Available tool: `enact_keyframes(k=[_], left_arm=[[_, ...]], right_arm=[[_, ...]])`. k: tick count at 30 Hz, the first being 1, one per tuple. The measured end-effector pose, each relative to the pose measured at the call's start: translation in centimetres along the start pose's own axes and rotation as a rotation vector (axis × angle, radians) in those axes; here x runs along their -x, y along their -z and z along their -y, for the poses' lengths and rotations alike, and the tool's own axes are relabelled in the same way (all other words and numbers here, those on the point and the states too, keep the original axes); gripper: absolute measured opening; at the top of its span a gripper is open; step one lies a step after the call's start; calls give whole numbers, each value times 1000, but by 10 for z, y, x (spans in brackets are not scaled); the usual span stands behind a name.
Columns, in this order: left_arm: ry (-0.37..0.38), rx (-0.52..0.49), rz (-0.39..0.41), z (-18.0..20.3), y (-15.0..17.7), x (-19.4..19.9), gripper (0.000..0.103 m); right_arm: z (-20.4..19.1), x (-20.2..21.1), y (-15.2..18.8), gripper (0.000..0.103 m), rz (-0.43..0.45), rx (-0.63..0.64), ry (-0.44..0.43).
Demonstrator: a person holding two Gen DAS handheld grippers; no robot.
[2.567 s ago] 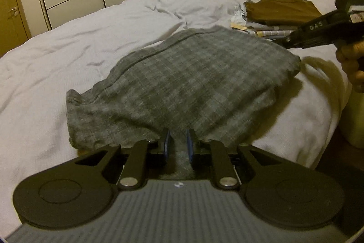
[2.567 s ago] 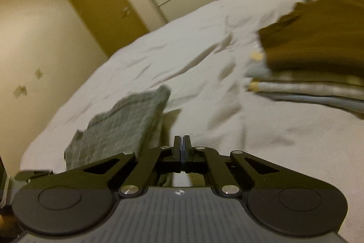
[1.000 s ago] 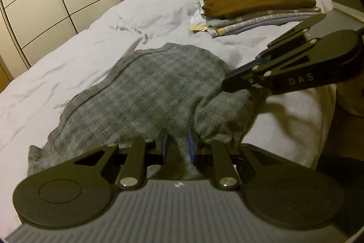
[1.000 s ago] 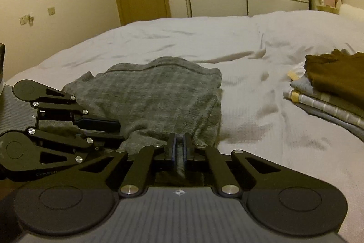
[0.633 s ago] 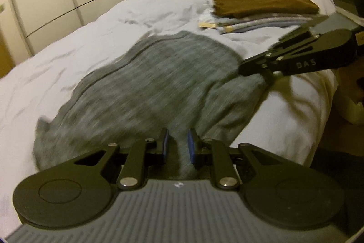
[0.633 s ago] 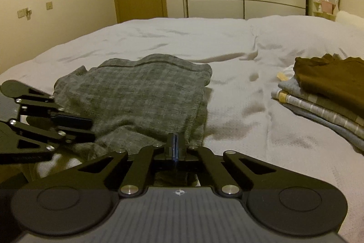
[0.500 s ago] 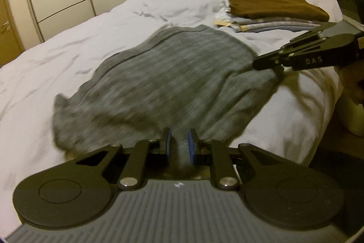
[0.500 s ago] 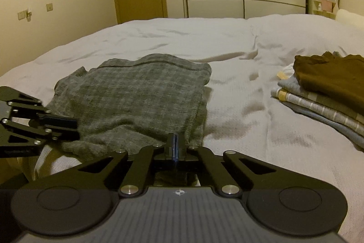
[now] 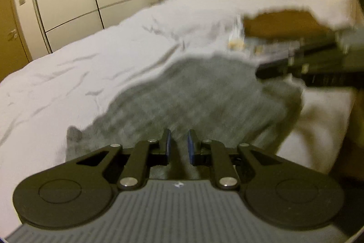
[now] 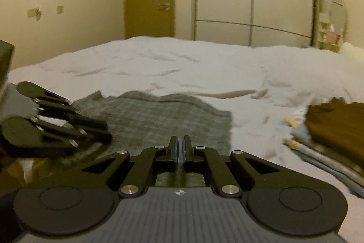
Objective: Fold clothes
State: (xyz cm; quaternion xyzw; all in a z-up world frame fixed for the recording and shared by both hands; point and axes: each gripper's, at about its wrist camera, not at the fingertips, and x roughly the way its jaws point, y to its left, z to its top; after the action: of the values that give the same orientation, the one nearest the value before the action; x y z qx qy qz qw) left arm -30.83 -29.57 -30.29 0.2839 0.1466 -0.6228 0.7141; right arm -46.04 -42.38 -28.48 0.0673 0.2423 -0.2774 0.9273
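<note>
We note a grey checked woven garment (image 10: 163, 120) lying rumpled on the white bed (image 10: 204, 65), near its front edge. The left tool (image 9: 178, 144) has its jaws slightly apart with grey cloth between them; a firm grip cannot be confirmed. The right tool (image 10: 178, 147) shows only a thin slit, at the garment's near hem. A folded stack (image 10: 334, 136), brown on top, lies to the right.

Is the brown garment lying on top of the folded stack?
Yes, in the right wrist view the brown garment sits on top of the folded stack at the right side of the bed.
</note>
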Motion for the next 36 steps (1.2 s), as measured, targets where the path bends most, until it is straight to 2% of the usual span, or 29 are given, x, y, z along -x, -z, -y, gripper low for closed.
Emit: enact_keyframes(k=[3, 4, 8, 10, 13, 16, 21, 25, 28, 30, 32, 36], left_arm=[[-32, 15, 4, -11, 20, 3, 12], [-44, 44, 6, -18, 25, 7, 7], [-129, 119, -19, -44, 40, 20, 7], [-138, 147, -25, -57, 44, 25, 6], [-164, 132, -12, -60, 38, 32, 7], [-162, 118, 55, -54, 22, 43, 9], [-128, 92, 48, -51, 6, 15, 12], [-168, 84, -16, -66, 12, -11, 12], [-188, 98, -32, -79, 18, -17, 11], [-196, 111, -36, -88, 21, -19, 19], [-205, 125, -40, -96, 25, -20, 22], [-224, 148, -44, -112, 31, -22, 25]], right_arm=[[8, -16, 14, 2, -51, 6, 3], [12, -16, 17, 0, -50, 1, 2], [22, -12, 21, 0, -49, -9, 1], [27, -12, 22, 0, -51, -24, -6], [28, -12, 20, 0, -58, -35, 0], [17, -5, 9, 1, -44, -12, 29], [1, -13, -9, 4, -17, 32, 10], [0, -39, -23, 5, -41, 95, -2], [19, -63, -27, 5, -89, 117, 28], [40, -73, -30, 5, -106, 80, 67], [57, -80, -29, 5, -130, 46, 93], [71, -72, -29, 13, -134, 29, 111]])
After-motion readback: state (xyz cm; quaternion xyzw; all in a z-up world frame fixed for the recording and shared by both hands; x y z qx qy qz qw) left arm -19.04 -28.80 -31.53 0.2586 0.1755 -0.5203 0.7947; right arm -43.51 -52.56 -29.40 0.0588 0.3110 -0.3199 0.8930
